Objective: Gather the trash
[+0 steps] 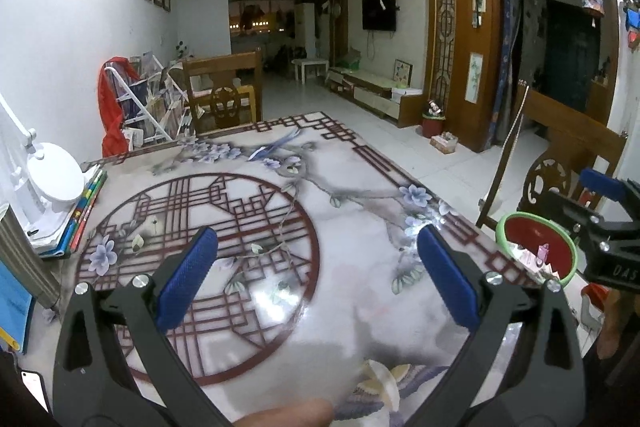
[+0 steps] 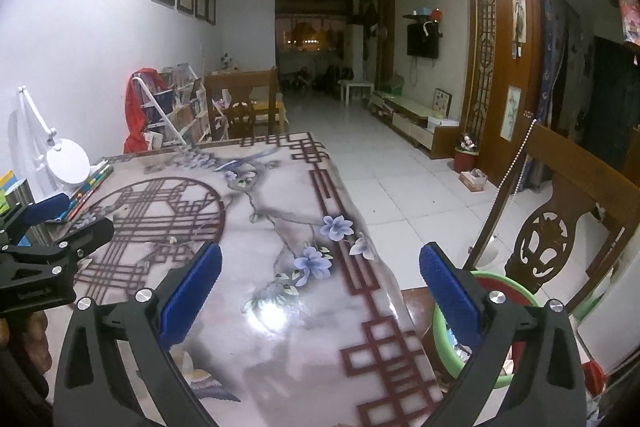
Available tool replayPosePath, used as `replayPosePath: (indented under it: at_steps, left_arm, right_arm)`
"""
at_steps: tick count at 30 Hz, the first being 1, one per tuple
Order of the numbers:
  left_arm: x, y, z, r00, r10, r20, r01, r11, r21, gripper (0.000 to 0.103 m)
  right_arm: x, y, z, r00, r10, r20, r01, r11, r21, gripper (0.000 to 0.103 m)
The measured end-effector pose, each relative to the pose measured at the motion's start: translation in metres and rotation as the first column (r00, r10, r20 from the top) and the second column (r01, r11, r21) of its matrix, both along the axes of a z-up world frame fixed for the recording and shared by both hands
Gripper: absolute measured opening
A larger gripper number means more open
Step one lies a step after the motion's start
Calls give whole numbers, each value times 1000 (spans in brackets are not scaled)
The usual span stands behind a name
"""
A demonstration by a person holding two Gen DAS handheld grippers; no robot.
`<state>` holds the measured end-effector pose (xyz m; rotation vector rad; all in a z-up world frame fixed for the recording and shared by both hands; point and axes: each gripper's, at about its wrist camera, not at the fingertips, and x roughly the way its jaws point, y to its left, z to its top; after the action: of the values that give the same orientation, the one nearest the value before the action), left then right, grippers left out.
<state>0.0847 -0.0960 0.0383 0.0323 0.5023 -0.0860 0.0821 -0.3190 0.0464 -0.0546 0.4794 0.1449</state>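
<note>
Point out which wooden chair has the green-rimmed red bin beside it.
The carved wooden chair at the table's right side; the green-rimmed red bin sits right beside it. The other wooden chair stands at the table's far end, no bin near.

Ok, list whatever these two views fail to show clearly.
- Bin contents: left wrist view, small and blurred; right wrist view, hidden behind the right gripper.
- Pale scrap at the table's near edge: blurred, unidentifiable.
- Books under the lamp: titles too small.
</note>
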Motion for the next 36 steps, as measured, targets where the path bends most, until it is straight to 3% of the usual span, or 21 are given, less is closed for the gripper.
replayPosePath:
  at_steps: [36]
  left_arm:
    - [-6, -1, -9, 1000, 8, -19, -9, 999, -51, 98]
  right_arm:
    - [5, 4, -9, 1000, 6, -21, -6, 1000, -5, 96]
